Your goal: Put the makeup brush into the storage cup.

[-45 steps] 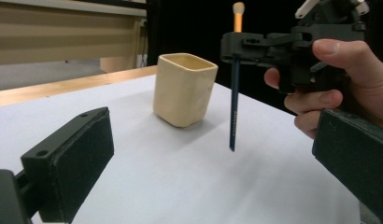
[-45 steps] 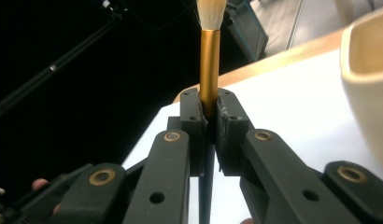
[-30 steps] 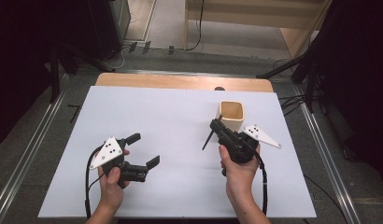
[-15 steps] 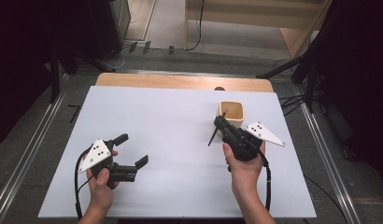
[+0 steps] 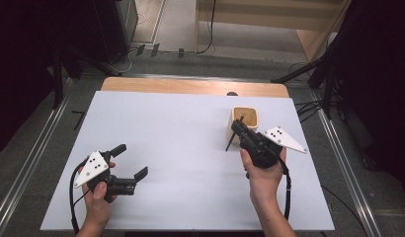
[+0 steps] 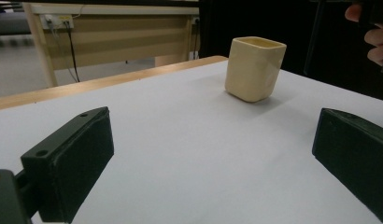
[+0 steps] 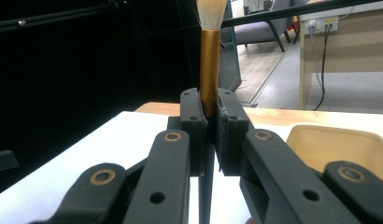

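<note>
The brush (image 7: 209, 51) was clamped in the right gripper (image 7: 209, 121), its gold ferrule rising straight up out of the closed jaws and pale bristles fanning at the very top of the right gripper view. Its thin dark handle (image 5: 230, 141) ran down below the jaws and slanted toward the tabletop, seen from above as a slim black stick just left of the cup. The jaws were pinched tight on the ferrule, with only the brush between them.

Just beyond that gripper stood the cream cup (image 5: 245, 120), square-mouthed with rounded corners, upright on the white table (image 5: 181, 128) toward its far right part. From above, the right gripper (image 5: 240, 126) sat at the cup's near edge, partly overlapping the rim; whether it touched the cup I couldn't tell. The person's right hand (image 5: 262, 170) wrapped the gripper body from below, and the grey three-cornered plate (image 5: 284, 138) stuck out to the right.

Well apart, at the near left of the table, the left hand (image 5: 98, 197) held the left gripper (image 5: 130, 160) low over the surface. Its jaws stood wide apart and held nothing; in the left gripper view only bare white table lay between them, with the cup (image 6: 254, 69) far ahead.
</note>
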